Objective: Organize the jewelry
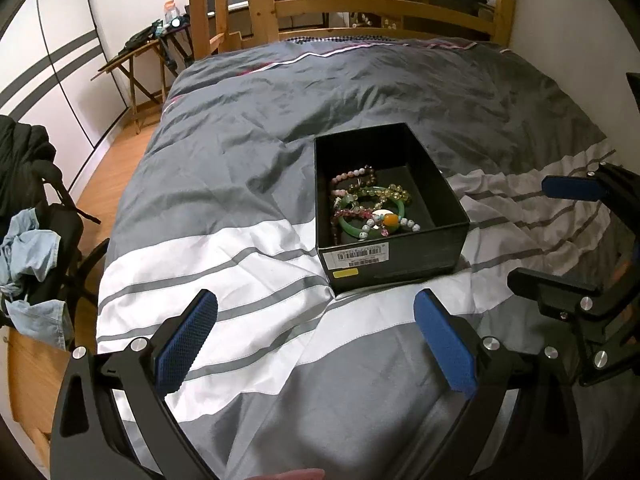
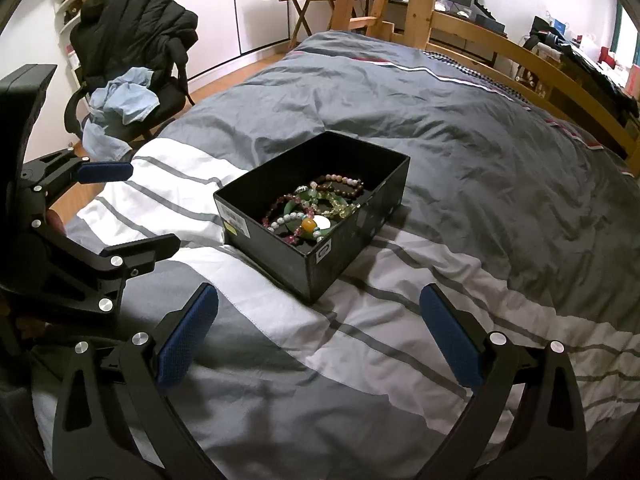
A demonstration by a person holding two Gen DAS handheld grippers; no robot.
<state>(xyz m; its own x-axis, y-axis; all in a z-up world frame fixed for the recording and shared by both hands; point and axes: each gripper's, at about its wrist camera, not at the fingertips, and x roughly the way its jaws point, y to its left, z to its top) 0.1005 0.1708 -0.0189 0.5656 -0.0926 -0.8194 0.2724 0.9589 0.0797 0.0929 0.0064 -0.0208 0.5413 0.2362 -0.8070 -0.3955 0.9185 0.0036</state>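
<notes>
nearly done: bracelets (image 1: 370, 210) piled inside black box (image 1: 400, 258) on bed (image 1: 240, 160); left tool (image 1: 316, 344) and right tool (image 2: 320, 344) spread wide, holding nothing

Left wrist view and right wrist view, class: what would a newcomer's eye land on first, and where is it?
An open black box sits mid-bed on the grey and white striped duvet, holding a tangle of bead bracelets and a green bangle. Nearer the camera, the left gripper and right gripper hover open and empty above the duvet.
</notes>
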